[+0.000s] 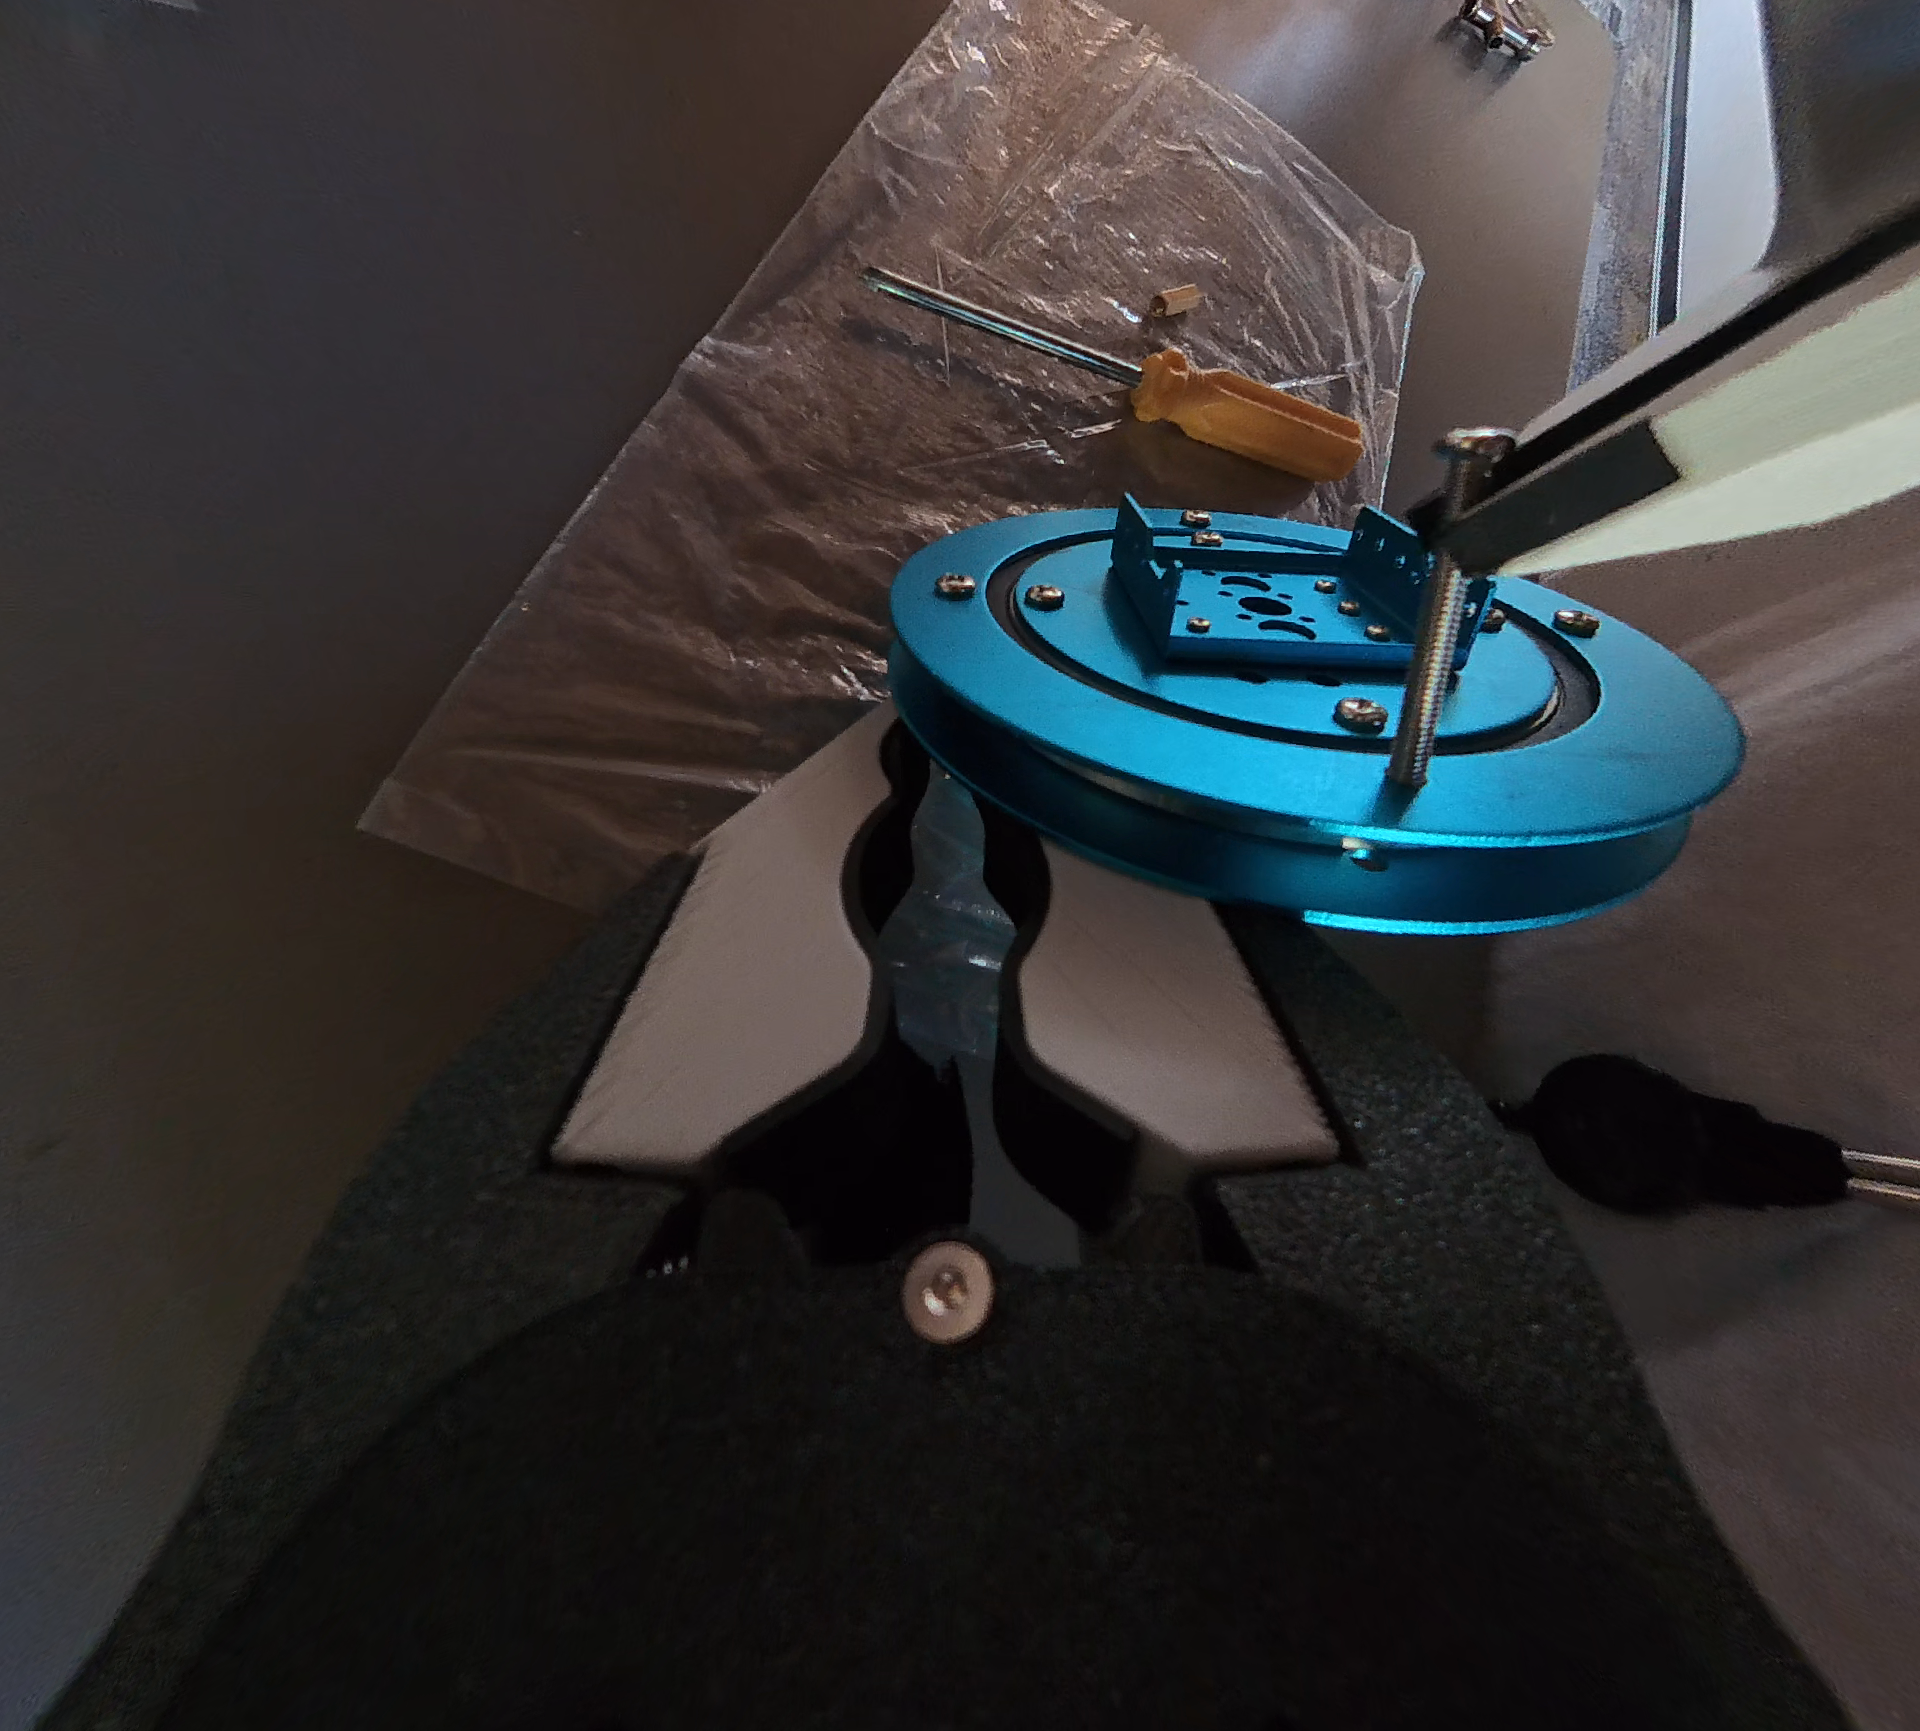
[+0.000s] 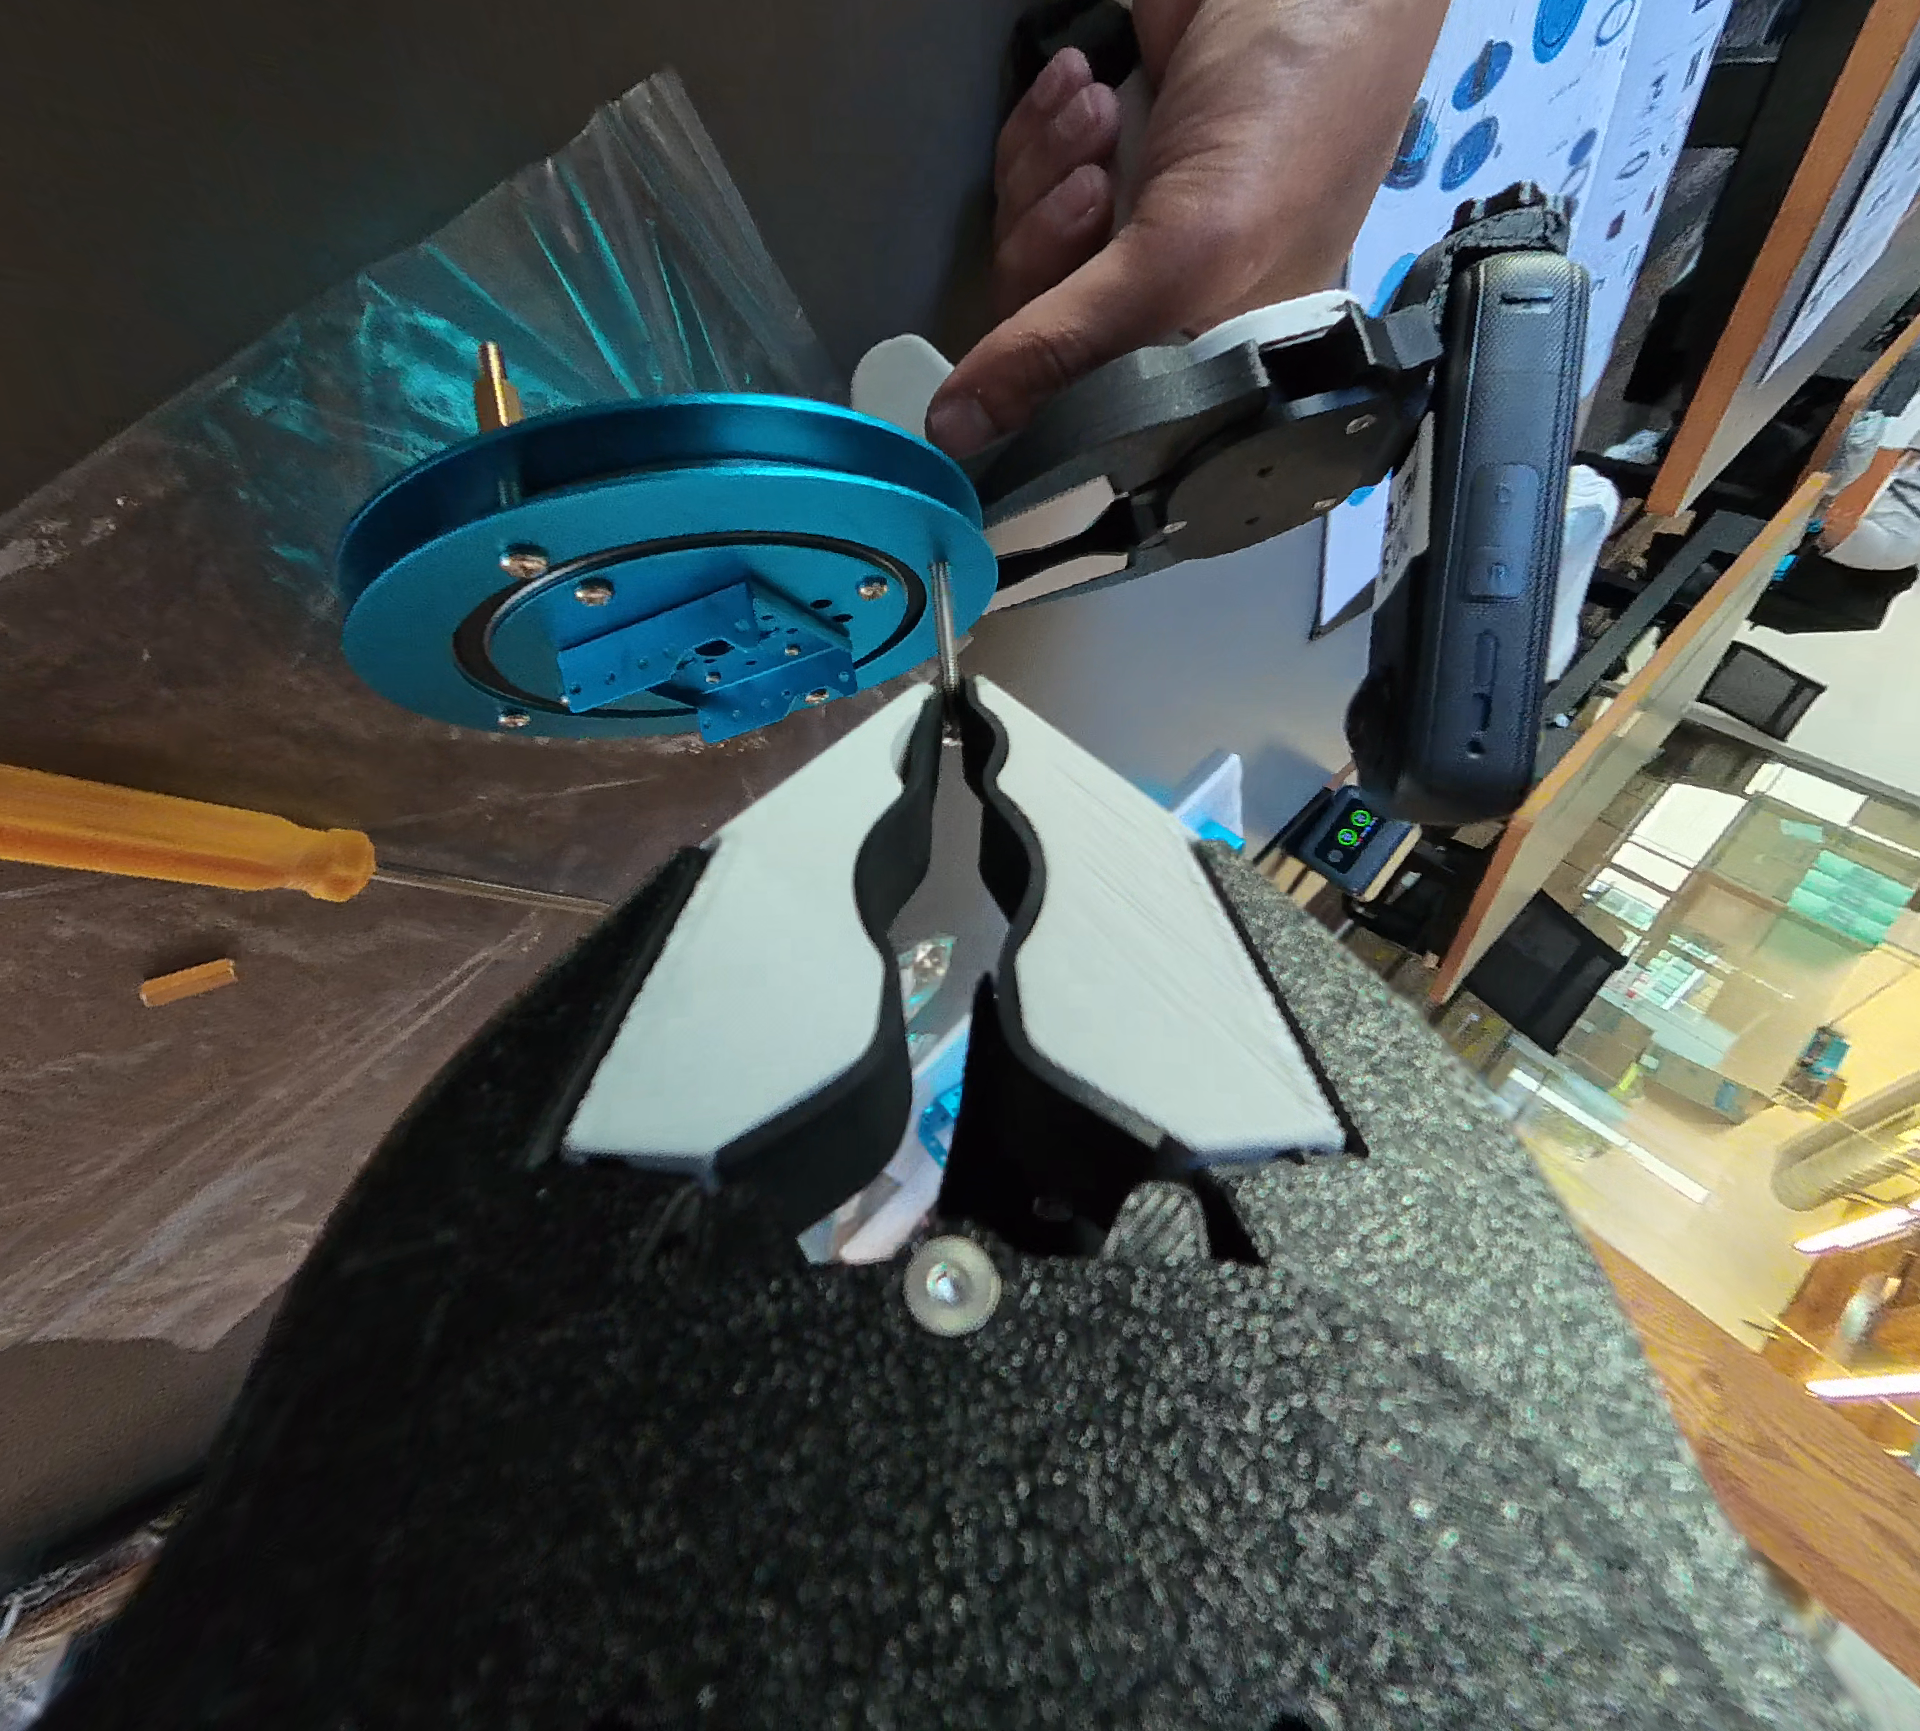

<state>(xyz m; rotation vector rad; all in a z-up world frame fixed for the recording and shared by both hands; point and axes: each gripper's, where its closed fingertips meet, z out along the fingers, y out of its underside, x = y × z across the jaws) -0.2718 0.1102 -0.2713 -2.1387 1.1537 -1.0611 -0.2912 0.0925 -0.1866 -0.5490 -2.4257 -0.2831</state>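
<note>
Your left gripper (image 1: 940,808) clamps the rim of the blue disc (image 1: 1320,725), held tilted above the desk (image 1: 260,434), while your right gripper (image 2: 948,694) pinches the screw (image 1: 1444,611); keep it square over the rim hole, disc steady.

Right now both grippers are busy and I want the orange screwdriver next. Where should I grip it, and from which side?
Grip the orange screwdriver by its thick handle, from above. It lies flat on the plastic bag; the thin shaft gives less to pinch, and its sides are clear.
</note>
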